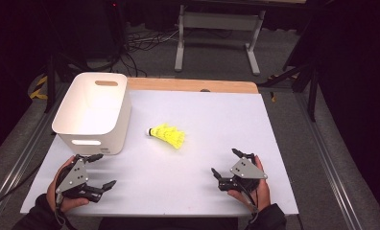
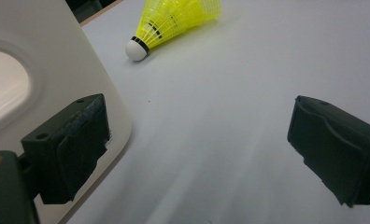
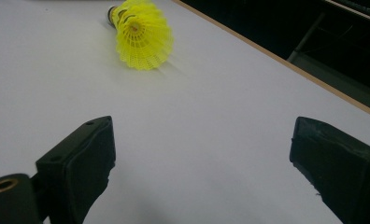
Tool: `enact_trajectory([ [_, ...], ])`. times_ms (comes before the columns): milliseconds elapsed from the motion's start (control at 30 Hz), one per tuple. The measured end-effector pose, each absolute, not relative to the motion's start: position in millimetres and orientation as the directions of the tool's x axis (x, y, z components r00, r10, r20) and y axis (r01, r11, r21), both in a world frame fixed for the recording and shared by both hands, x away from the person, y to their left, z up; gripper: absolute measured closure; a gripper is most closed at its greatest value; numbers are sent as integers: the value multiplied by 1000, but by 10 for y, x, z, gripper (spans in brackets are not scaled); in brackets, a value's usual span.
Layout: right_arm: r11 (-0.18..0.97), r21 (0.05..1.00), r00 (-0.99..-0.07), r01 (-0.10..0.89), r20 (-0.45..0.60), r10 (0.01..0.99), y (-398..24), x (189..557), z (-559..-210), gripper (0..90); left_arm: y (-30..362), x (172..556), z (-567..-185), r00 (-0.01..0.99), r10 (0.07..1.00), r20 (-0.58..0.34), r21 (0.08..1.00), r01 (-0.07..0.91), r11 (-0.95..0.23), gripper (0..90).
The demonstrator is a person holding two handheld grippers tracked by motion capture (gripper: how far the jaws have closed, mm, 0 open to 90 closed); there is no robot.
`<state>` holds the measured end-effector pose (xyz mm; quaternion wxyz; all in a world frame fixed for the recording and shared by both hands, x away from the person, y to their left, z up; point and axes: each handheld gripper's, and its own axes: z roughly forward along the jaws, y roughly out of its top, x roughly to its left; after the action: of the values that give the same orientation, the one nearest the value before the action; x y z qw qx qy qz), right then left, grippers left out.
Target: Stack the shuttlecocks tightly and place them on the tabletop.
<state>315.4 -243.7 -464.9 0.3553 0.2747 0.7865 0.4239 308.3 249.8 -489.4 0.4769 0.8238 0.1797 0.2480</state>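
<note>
While jaws gape, yellow shuttlecock (image 1: 167, 135) seemingly bears no writing

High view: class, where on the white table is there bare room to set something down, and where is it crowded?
Bare: right of the yellow plastic shuttlecock, and between both grippers. Crowded: the left side, around the white plastic bin.

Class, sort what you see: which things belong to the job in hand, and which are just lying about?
Belongs to the job:
shuttlecock
white bin
left gripper
right gripper

Just lying about:
metal table frame on the floor behind
floor cables
</note>
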Motion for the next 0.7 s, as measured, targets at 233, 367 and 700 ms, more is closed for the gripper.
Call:
enact_trajectory([
  [233,486,864,-617,129,-314,722,-2378,3208,-4628,82,2530,3034,-4895,805,543,238,876,64,-478,64],
  [367,489,862,-635,137,-303,711,-2333,3254,-4649,78,2555,3019,-4902,799,555,231,878,75,-472,64],
  [700,502,854,-653,135,-304,694,-2239,3292,-4659,77,2594,2987,-4915,795,564,222,879,87,-469,64],
])
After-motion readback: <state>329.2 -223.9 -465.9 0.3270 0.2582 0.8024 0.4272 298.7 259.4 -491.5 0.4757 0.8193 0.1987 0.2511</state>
